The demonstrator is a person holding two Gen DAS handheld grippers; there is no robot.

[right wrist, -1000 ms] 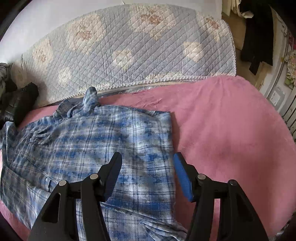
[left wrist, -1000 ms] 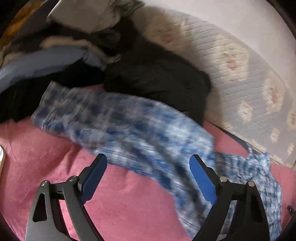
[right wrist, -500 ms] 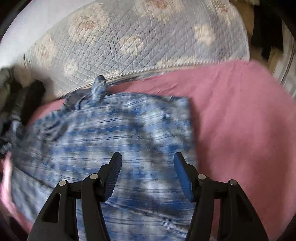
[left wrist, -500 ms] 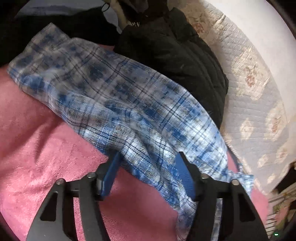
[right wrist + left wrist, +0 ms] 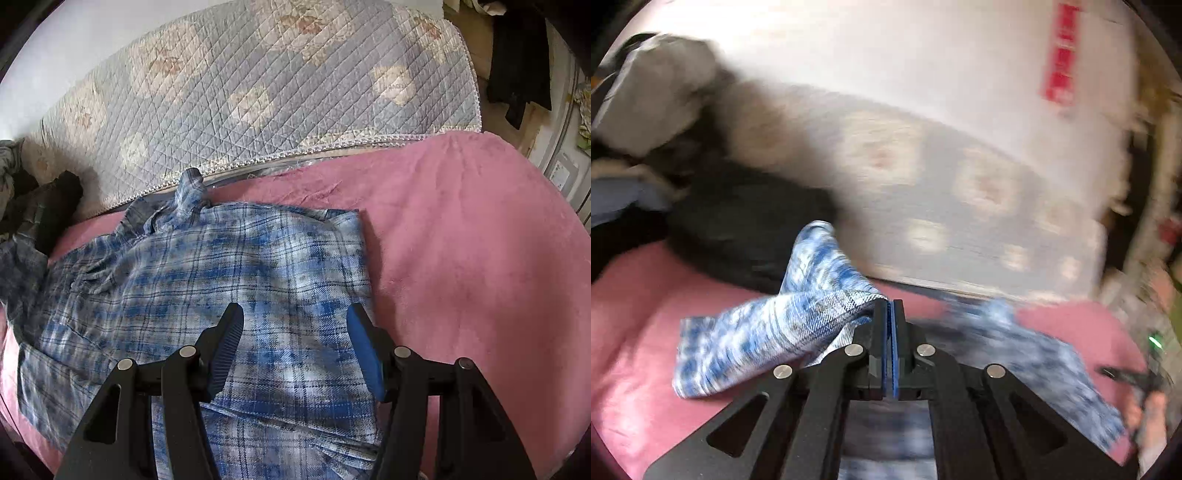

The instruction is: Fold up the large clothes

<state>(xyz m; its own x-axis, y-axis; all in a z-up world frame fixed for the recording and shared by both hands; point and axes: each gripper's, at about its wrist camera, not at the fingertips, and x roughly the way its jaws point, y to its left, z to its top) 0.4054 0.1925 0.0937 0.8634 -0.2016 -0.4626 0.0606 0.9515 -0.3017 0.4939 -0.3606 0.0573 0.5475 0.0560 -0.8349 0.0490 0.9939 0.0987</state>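
Pink, plush-looking bedding (image 5: pixel 461 236) covered the bed where one blue-and-white plaid shirt (image 5: pixel 229 280) lay spread out, its woven cloth soft and a little rumpled, its collar bunched toward the back edge and its right side folded to a straight vertical line. One sleeve (image 5: pixel 768 328) of it was lifted off the pink cover into a peaked fold, pinched in the left gripper (image 5: pixel 891 314), whose blue-padded jaws were pressed tight together on the cloth's edge. The right gripper (image 5: pixel 295 325) hung over the shirt's lower body with its ribbed blue pads standing well apart, nothing between them. Behind the shirt a quilted blue-grey mat (image 5: pixel 258 92) with faded floral patches ran along a pale wall (image 5: pixel 886 48). Dark garments (image 5: pixel 746 229) sat heaped at the left end of the bed, touching the shirt's far shoulder.
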